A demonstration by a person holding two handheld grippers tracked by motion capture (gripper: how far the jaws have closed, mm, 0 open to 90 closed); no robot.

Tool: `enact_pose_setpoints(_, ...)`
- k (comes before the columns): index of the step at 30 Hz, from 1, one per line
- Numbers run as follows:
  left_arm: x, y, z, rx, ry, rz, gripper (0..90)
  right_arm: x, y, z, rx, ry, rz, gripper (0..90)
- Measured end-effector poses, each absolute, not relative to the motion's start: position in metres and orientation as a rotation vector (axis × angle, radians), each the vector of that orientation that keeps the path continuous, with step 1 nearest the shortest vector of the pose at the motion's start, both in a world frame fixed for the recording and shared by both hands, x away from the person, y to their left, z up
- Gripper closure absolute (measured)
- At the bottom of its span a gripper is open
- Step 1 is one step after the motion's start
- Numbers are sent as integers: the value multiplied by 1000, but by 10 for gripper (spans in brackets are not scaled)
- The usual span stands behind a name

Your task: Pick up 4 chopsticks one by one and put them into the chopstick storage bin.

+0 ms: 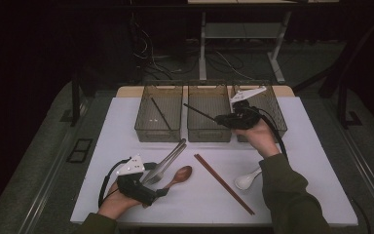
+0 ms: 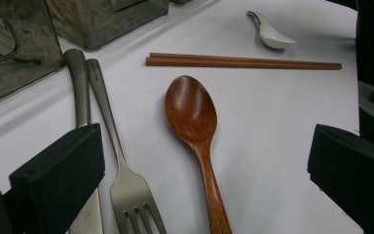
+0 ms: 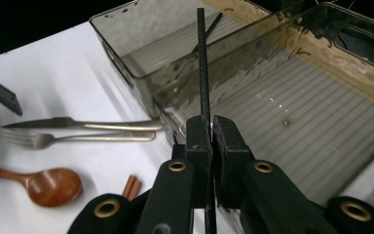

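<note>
Currently: black chopstick [image 3: 202,63], thin, straight, ridged along its length, clamped in right gripper [image 3: 210,134] above middle bin [image 3: 292,97]. Left gripper [image 2: 204,165] jaws wide apart over wooden spoon [image 2: 192,114].

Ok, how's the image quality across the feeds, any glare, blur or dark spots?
High view: dim, surroundings nearly black, the white table alone lit. Left gripper view: sharp on the wooden spoon and fork; the left claw blocks sit soft at the edges. Right gripper view: the black chopstick is crisp, the bin wall wavy with reflections, the right claw sharp.
</note>
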State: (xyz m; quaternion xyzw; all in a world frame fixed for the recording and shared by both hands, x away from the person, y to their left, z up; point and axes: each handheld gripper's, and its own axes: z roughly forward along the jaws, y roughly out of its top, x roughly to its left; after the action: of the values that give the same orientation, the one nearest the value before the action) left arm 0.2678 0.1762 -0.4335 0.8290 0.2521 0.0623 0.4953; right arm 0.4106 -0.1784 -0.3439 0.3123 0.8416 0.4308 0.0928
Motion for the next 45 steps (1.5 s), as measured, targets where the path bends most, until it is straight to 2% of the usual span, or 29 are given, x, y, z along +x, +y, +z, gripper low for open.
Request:
enact_pose_setpoints(20,268,176,-433,2012,600,141,0,450,-117,-338,978,2518,1211,856)
enact_pose_setpoints(45,267,175,-432,1993,586,127,0,504,-27,-353,1051,2571,1048,856)
